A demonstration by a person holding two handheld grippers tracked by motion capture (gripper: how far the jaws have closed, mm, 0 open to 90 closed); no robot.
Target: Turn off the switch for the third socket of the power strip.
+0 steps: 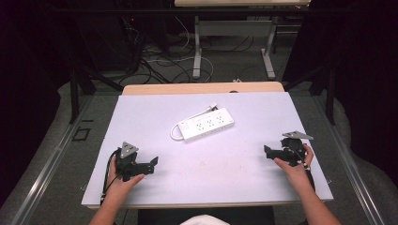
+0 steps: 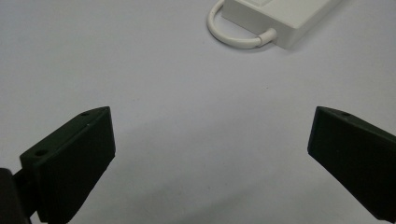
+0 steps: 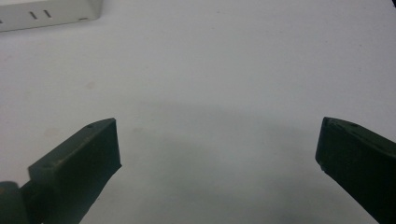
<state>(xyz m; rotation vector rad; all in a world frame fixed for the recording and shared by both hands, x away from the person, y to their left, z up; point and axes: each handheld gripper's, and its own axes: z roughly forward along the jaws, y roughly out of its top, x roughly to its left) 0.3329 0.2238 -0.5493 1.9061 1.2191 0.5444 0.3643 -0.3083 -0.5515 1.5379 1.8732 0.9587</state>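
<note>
Both black two-jaw grippers, left (image 1: 151, 168) and right (image 1: 267, 152), rest spread and empty, well apart from the white plastic power strip (image 1: 206, 123), whose looped cord (image 2: 231, 32) could probably snag a careless jaw.

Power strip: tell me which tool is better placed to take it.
Left, probably. The left tool stands open, nearer the power strip, facing its looped cord. The right tool sits farther off.

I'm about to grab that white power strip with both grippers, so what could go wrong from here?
1. The power strip lies at a slant, so jaws closing on it may twist it rather than grip it.
2. Its short looped cord at the near-left end could snag the left gripper.
3. The right gripper comes in from the side and may push the strip across the smooth table.
</note>
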